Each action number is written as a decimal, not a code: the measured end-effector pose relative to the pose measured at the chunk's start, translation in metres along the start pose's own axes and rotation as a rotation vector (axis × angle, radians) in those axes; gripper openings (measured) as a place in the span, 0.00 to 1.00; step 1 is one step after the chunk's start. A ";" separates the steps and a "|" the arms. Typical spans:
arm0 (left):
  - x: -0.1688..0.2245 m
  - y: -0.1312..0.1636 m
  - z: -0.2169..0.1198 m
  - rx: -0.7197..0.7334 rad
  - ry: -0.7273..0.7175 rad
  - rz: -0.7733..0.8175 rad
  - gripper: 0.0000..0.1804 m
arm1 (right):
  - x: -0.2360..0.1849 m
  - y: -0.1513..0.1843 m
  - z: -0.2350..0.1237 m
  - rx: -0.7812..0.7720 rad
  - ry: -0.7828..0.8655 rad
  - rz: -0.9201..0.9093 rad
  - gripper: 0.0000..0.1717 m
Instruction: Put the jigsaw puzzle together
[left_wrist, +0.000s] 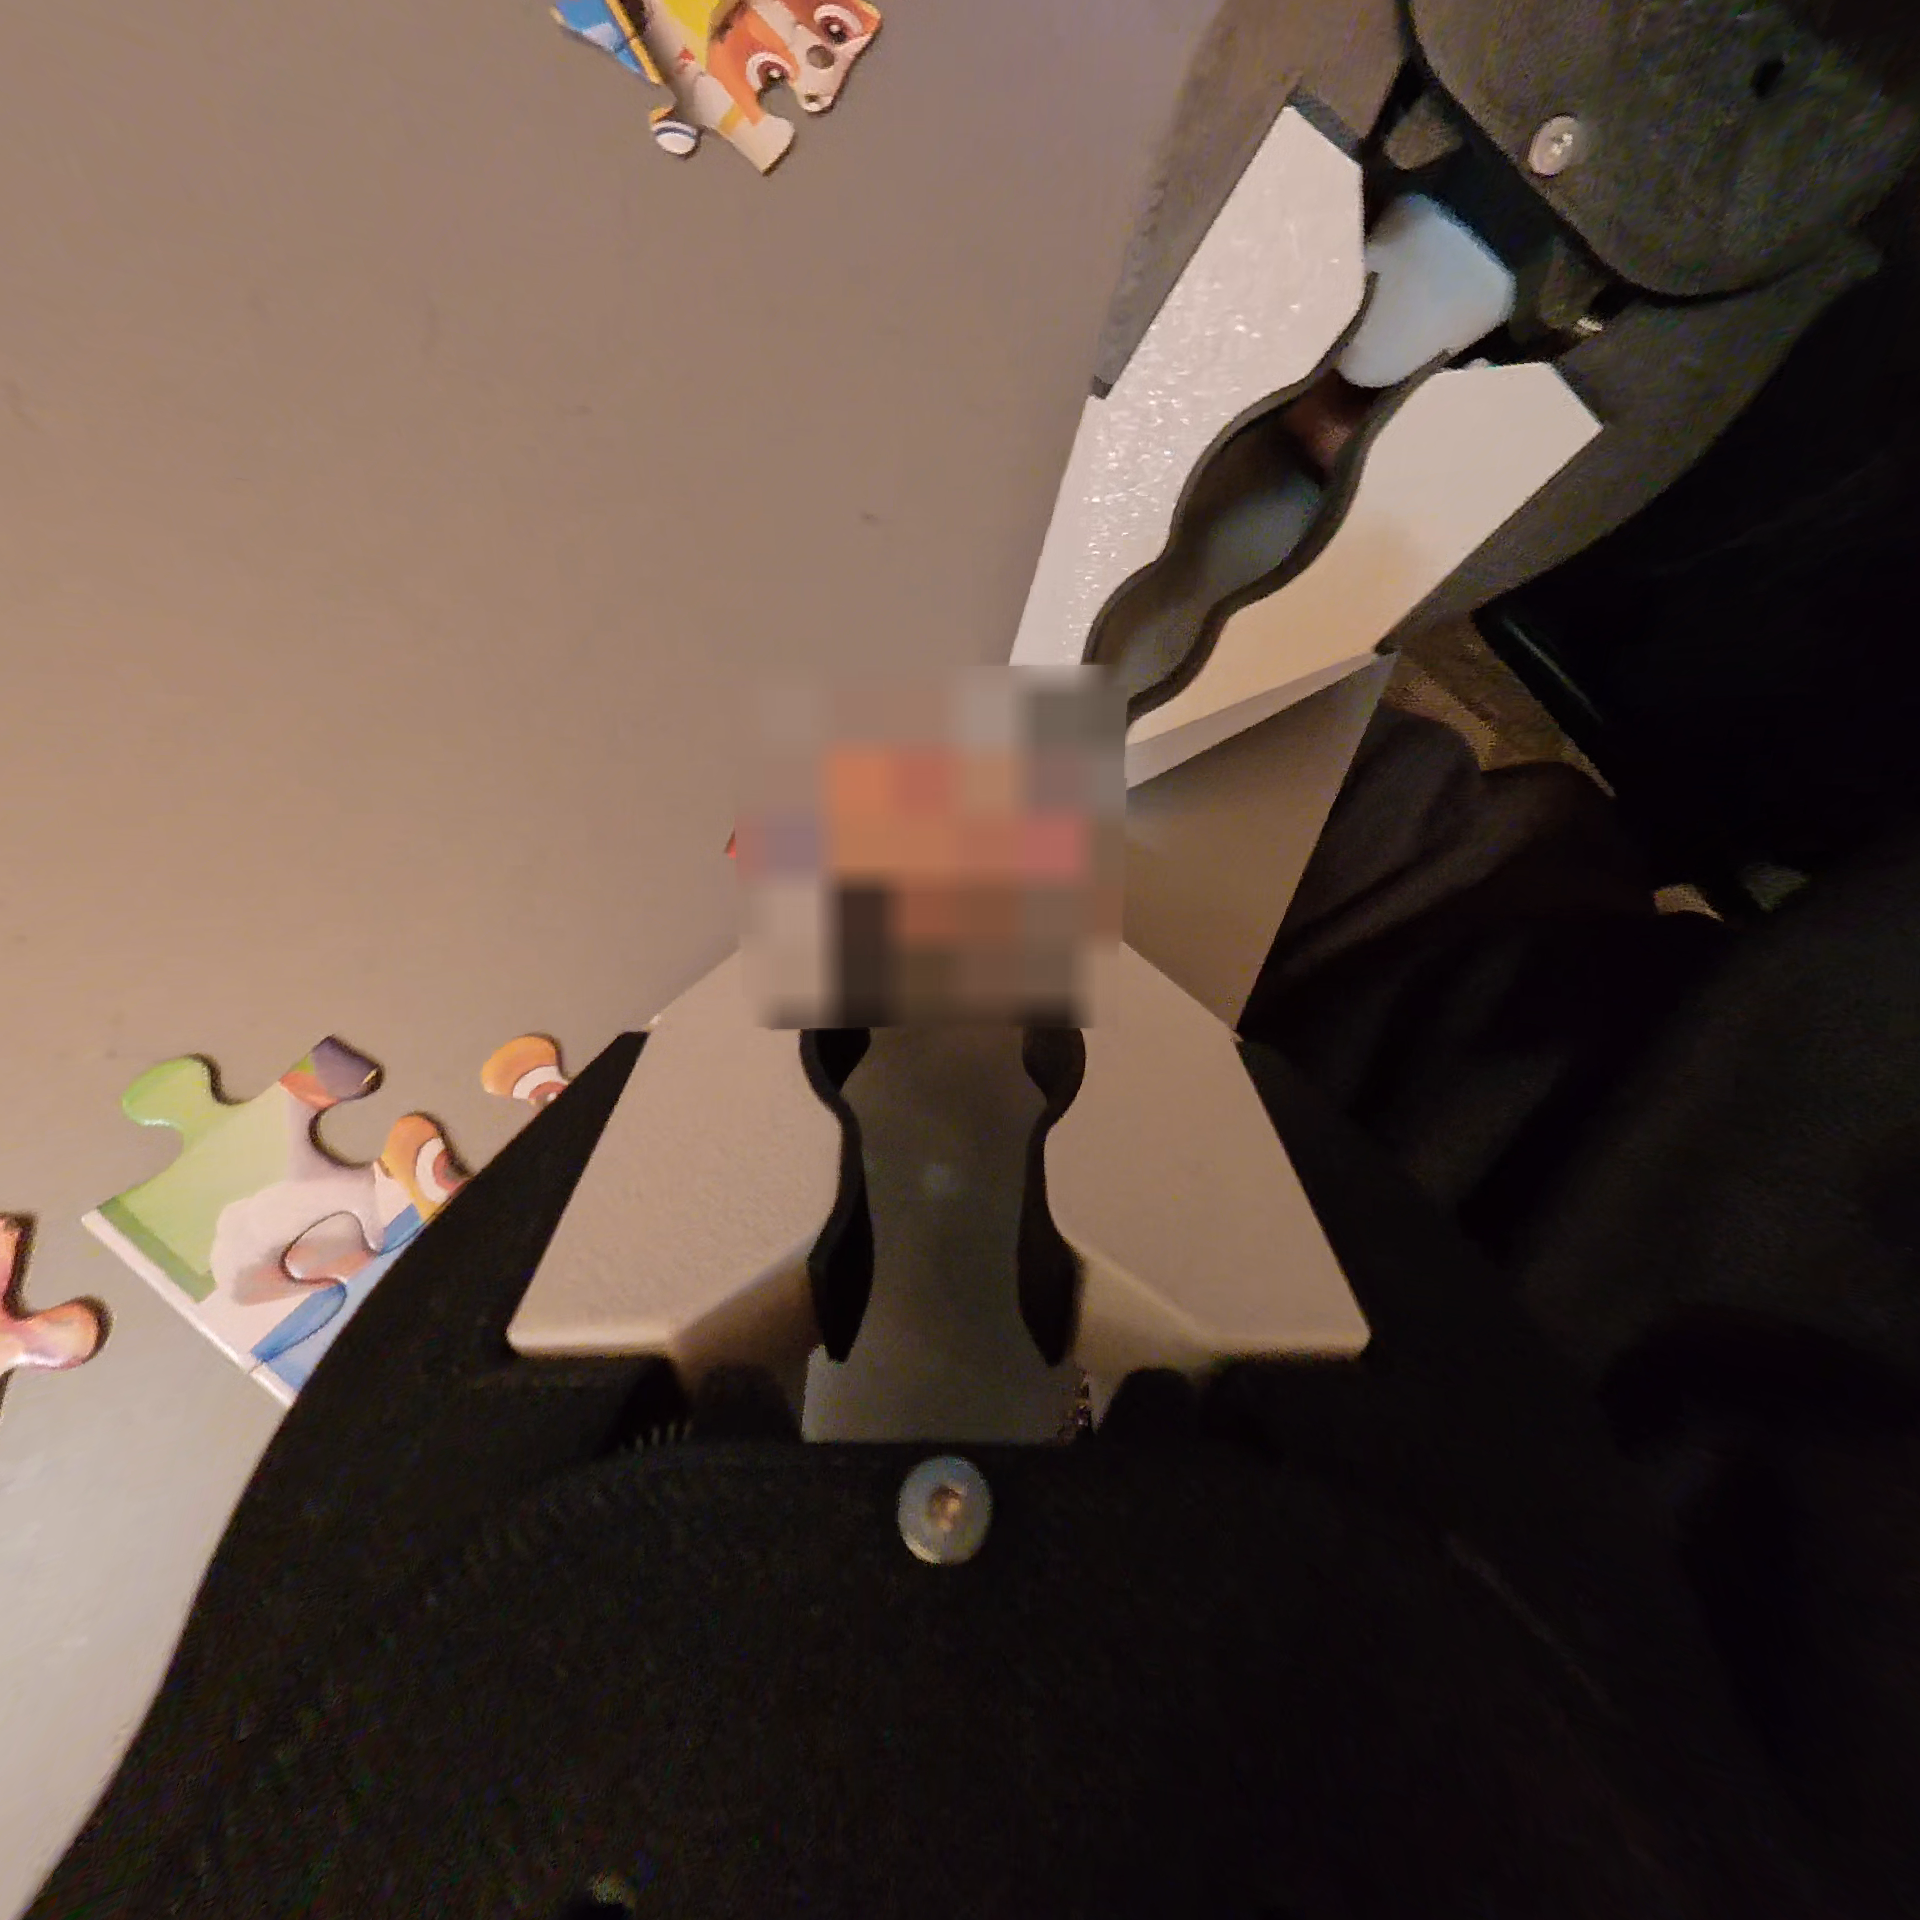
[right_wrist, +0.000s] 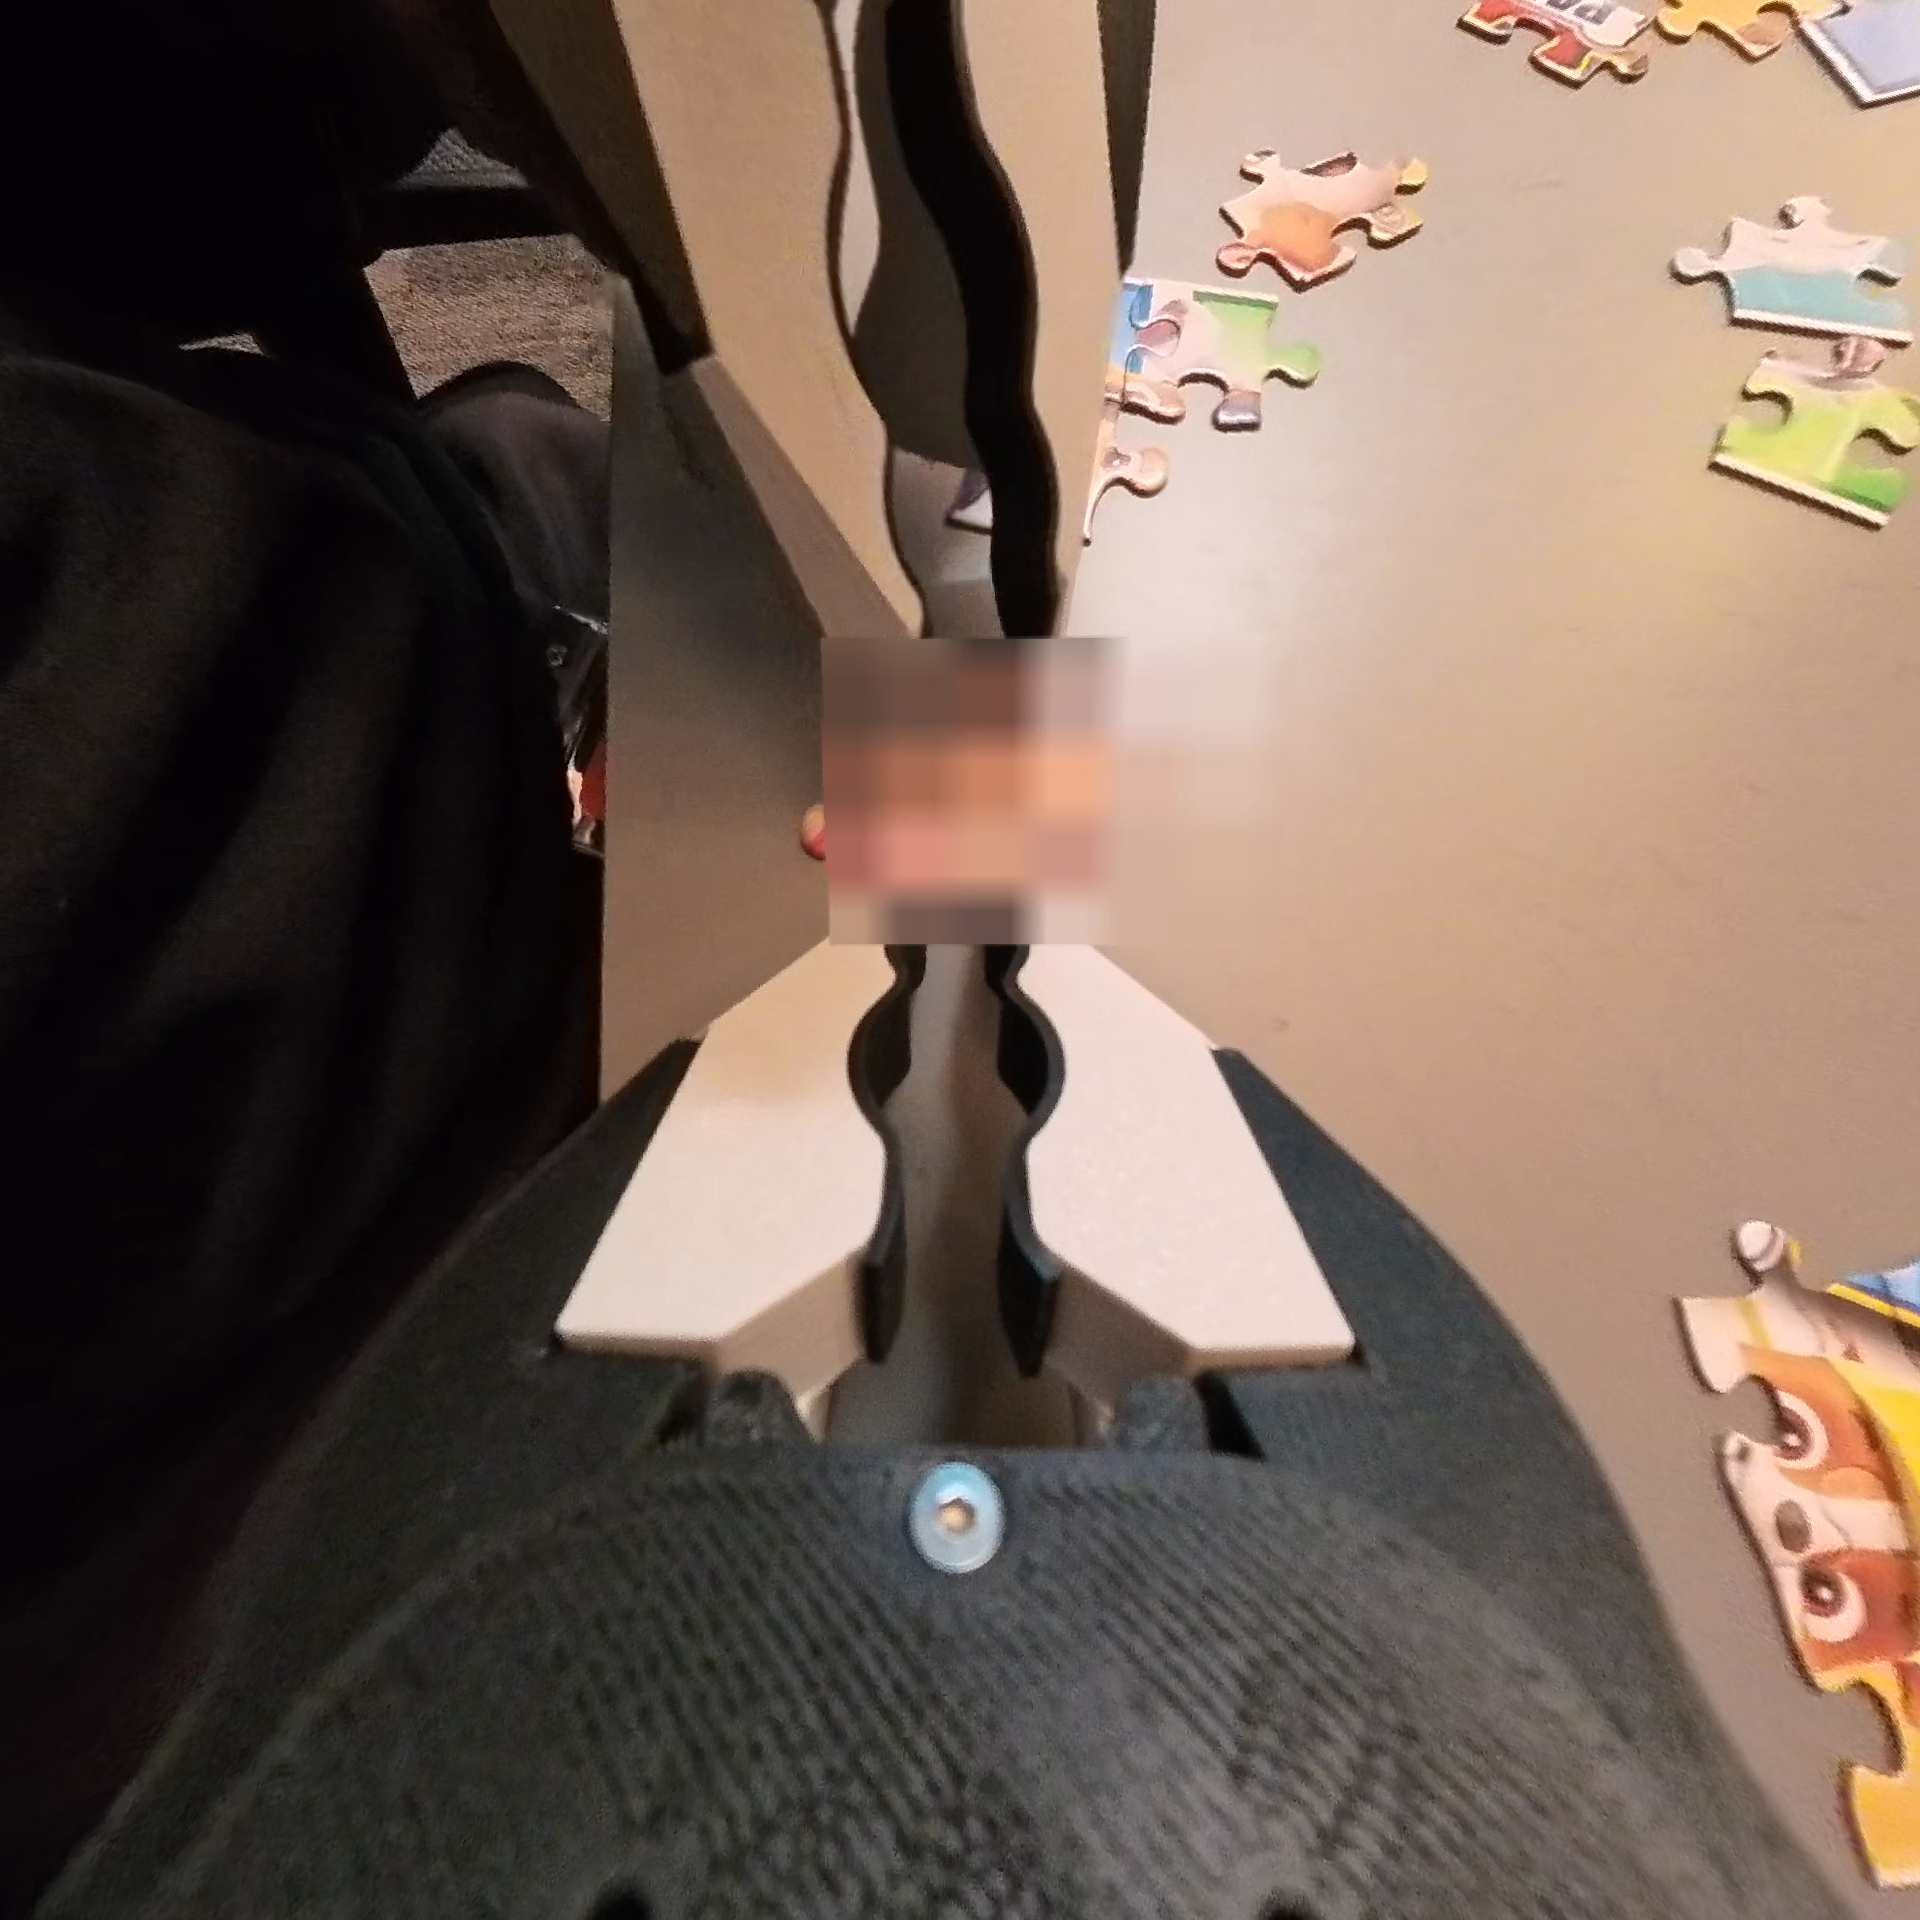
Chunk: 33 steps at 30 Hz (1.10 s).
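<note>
Risk: fingertips hidden under mosaic patches, so any grip there may be partial and slip | left gripper (left_wrist: 940, 1023) and right gripper (right_wrist: 956, 951) meet tip to tip over grey desk (left_wrist: 416, 520); opening and hold: cannot tell | loose puzzle pieces (right_wrist: 1320, 213) lie well apart.

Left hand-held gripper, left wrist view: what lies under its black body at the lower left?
A green-and-white jigsaw piece lies on the grey table, with its lower right part covered by the left hand-held gripper. An orange tab shows beside it. The rest is hidden.
</note>
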<state>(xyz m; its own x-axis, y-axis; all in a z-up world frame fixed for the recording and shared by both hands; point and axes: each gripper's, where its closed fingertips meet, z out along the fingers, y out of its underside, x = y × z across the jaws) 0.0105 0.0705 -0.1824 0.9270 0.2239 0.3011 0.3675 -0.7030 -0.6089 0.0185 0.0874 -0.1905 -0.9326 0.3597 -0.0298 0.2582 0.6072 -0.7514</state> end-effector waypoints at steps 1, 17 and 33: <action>0.000 0.001 0.001 -0.002 0.003 -0.004 0.12 | -0.001 0.000 0.000 0.000 0.001 0.001 0.05; -0.040 -0.029 -0.038 0.273 -0.093 -0.102 0.11 | 0.017 -0.018 -0.027 0.194 0.121 0.055 0.12; -0.108 -0.004 -0.120 0.425 -0.411 -0.177 0.10 | 0.047 -0.031 -0.068 0.436 0.308 0.203 0.14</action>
<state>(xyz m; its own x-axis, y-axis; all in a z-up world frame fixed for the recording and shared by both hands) -0.0999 -0.0315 -0.1240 0.7710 0.6141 0.1686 0.4382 -0.3194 -0.8402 -0.0164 0.1338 -0.1243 -0.7416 0.6684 -0.0570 0.2353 0.1796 -0.9552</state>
